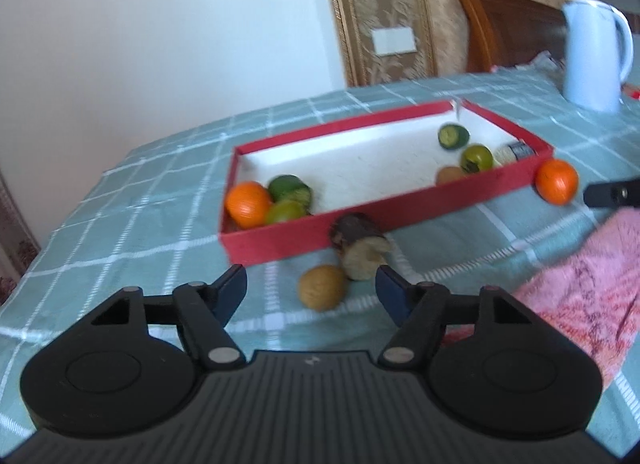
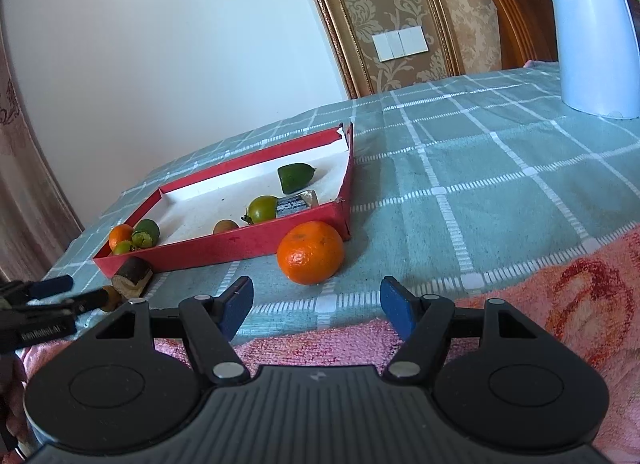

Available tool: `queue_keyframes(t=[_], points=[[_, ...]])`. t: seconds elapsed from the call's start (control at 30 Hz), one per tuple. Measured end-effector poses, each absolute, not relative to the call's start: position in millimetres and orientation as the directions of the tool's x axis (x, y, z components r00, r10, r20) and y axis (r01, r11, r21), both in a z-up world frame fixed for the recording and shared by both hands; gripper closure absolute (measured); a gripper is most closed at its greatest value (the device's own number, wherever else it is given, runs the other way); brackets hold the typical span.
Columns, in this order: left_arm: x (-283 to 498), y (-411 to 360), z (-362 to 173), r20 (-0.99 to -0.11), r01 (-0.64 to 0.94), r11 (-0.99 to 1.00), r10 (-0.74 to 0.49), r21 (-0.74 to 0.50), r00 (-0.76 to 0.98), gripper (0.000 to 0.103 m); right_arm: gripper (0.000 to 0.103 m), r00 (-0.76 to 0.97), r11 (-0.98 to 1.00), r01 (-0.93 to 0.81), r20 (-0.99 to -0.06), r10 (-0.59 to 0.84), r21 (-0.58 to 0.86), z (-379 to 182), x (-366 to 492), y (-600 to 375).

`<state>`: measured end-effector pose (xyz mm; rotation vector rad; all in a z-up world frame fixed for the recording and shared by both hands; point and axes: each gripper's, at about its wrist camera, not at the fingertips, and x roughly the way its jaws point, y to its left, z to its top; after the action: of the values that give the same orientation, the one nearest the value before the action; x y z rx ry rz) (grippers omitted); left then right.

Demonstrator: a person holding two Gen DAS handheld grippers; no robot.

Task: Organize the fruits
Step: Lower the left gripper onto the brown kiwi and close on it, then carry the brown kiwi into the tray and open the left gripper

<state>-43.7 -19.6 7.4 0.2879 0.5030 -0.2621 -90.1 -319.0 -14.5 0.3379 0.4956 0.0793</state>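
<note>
**A:** Where does the loose fruit lie from you?

**B:** On the counter [image 2: 480, 168], near the red tray [image 2: 224, 248]. My right gripper [image 2: 317, 304], jaws half-wide and empty, faces the orange [image 2: 311, 252] just beyond. My left gripper [image 1: 311, 284], jaws also apart, faces a brown fruit [image 1: 322, 288].

**A:** The count?

**B:** Seven pieces in the tray; outside, one orange, one brown fruit, one cut stub [image 1: 360, 250].

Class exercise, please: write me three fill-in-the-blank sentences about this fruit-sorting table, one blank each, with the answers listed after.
1. The red tray rests on a checked ____ tablecloth.
2. The orange just ahead of the right claw lies ____ the tray.
3. Nothing is between the pads of the left claw; it is ____.
4. The white kettle stands ____ on the table.

Answers: green; outside; open; upright
</note>
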Motion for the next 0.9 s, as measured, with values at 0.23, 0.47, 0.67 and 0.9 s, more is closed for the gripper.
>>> queue_keyframes(t=[0.23, 0.47, 0.67, 0.9], points=[[-29, -20, 2, -0.564, 0.334, 0.932, -0.201, 0.142, 0.801, 0.071, 0.033, 0.879, 0.929, 0.008, -0.446, 0.170, 0.370, -16, -90, -324], [-29, -17, 3, -0.563, 0.328, 0.938, -0.209, 0.117, 0.799, 0.077, 0.033, 0.879, 0.922, 0.008, -0.443, 0.178, 0.388, -16, -90, -326], [-34, -13, 5, -0.561, 0.308, 0.947, -0.209, 0.087, 0.801, 0.077, 0.033, 0.879, 0.919, 0.011, -0.442, 0.180, 0.395, -17, -90, -327], [-44, -9, 23, -0.511, 0.289, 0.955, -0.214, 0.071, 0.833, 0.077, 0.033, 0.880, 0.919, 0.018, -0.443, 0.173, 0.394, -17, -91, -326]])
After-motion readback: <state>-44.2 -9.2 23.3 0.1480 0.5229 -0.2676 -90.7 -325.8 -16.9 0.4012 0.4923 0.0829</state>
